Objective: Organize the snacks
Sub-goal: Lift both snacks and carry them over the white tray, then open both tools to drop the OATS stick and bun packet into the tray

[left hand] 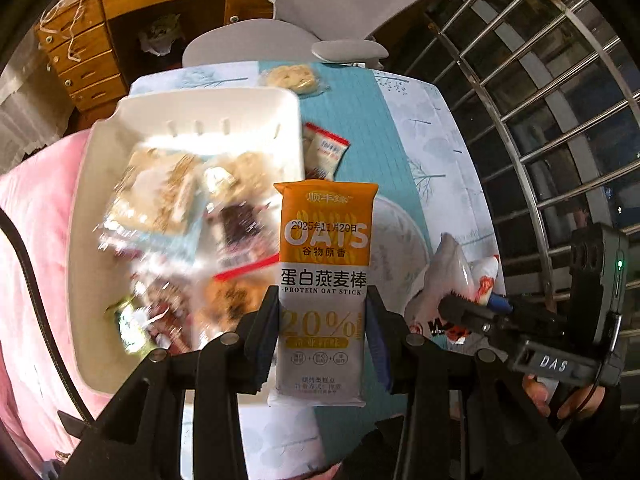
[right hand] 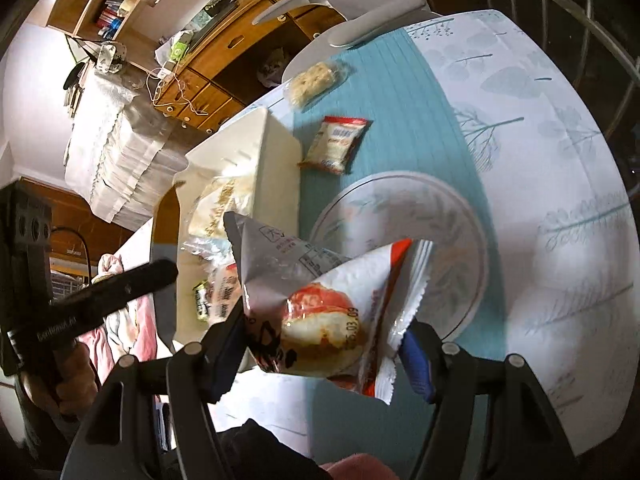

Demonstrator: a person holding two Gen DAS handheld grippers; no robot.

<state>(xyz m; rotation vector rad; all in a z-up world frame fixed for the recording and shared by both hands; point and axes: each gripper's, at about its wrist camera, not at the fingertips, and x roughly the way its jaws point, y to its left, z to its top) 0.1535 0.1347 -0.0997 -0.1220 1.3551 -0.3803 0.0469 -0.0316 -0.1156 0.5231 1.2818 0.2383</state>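
Left gripper (left hand: 323, 336): orange-white oat stick (left hand: 325, 264)

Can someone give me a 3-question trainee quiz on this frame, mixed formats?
1. True or false: the left claw is shut on the oat stick packet.
2. Multiple choice: what does the right claw hold? A) a glass plate B) a white and red snack bag C) nothing
3. Fill in: the snacks already sorted lie in the white ___.

Key: 1 true. 2 B. 3 bin. Loose on the table: a red-edged packet and a clear-wrapped cracker pack. The plate sits near the bin.
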